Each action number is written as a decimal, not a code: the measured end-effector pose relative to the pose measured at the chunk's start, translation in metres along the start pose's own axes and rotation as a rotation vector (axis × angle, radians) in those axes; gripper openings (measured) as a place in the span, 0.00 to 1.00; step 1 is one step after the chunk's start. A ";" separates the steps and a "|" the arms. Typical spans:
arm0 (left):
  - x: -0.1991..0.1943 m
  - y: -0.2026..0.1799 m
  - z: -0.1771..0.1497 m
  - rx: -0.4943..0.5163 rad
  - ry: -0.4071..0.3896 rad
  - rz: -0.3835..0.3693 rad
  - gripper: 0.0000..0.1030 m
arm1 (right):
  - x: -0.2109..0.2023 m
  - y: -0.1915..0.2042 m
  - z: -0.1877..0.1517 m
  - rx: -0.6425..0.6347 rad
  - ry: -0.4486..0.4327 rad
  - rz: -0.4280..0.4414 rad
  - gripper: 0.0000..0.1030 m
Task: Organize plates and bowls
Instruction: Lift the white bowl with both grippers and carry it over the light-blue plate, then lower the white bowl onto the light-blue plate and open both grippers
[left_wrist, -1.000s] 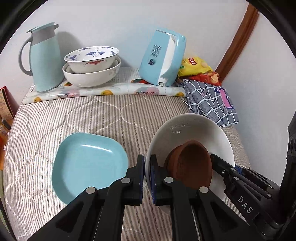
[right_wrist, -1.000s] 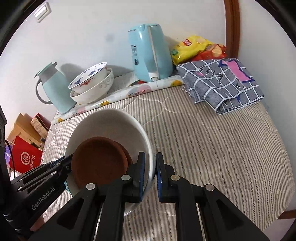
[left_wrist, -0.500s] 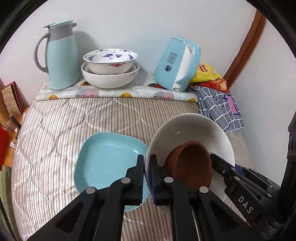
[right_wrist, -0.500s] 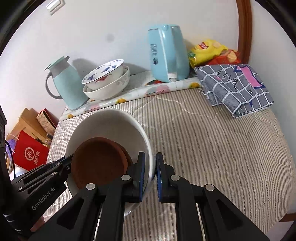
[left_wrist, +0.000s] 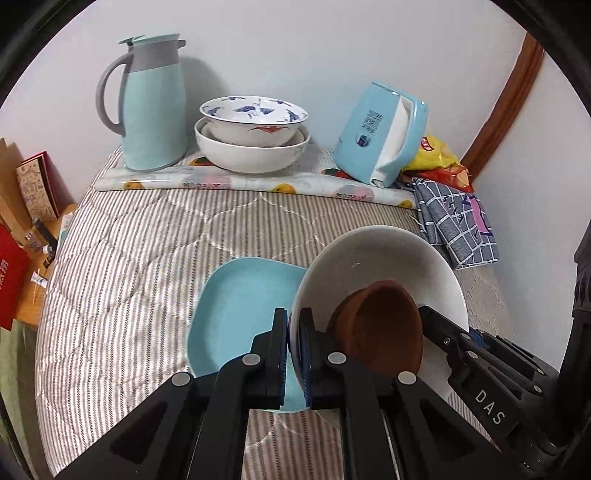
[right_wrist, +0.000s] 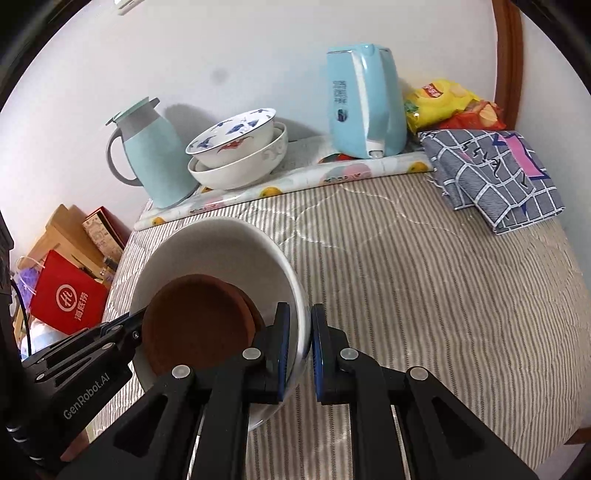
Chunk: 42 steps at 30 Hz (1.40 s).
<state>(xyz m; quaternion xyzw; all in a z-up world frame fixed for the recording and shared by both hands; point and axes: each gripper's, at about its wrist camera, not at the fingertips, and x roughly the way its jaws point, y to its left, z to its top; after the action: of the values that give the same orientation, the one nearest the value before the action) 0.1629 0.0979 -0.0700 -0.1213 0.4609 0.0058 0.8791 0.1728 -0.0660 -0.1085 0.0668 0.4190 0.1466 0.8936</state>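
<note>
Both grippers hold one large white bowl (left_wrist: 384, 258) above the striped table, with a small brown bowl (left_wrist: 384, 325) lying tilted inside it. My left gripper (left_wrist: 293, 343) is shut on the white bowl's left rim. My right gripper (right_wrist: 299, 343) is shut on its right rim (right_wrist: 295, 295); the brown bowl (right_wrist: 195, 325) shows here too. A light blue square plate (left_wrist: 240, 314) lies on the table, partly under the white bowl. Two stacked bowls (left_wrist: 253, 136), a patterned one in a white one, stand at the back.
At the back stand a teal thermos jug (left_wrist: 151, 107), a light blue kettle (left_wrist: 380, 133), snack bags (left_wrist: 439, 158) and a folded checked cloth (left_wrist: 461, 225). Boxes and a red bag (right_wrist: 70, 299) sit beyond the table's left edge.
Both grippers have carried the white bowl with the brown bowl to the left, so it now overlaps the blue plate. Both grips are unchanged.
</note>
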 end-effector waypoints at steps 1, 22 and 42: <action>0.000 0.002 0.000 -0.002 0.001 0.002 0.07 | 0.002 0.001 0.000 -0.001 0.002 0.003 0.11; 0.015 0.044 0.000 -0.031 0.032 0.035 0.07 | 0.038 0.033 -0.008 -0.023 0.052 0.029 0.10; 0.056 0.069 0.002 -0.054 0.095 0.041 0.07 | 0.085 0.039 -0.007 -0.026 0.122 0.023 0.10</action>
<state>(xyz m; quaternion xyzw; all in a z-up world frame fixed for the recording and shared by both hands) 0.1882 0.1594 -0.1286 -0.1356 0.5040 0.0302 0.8524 0.2107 -0.0018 -0.1659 0.0509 0.4699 0.1663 0.8654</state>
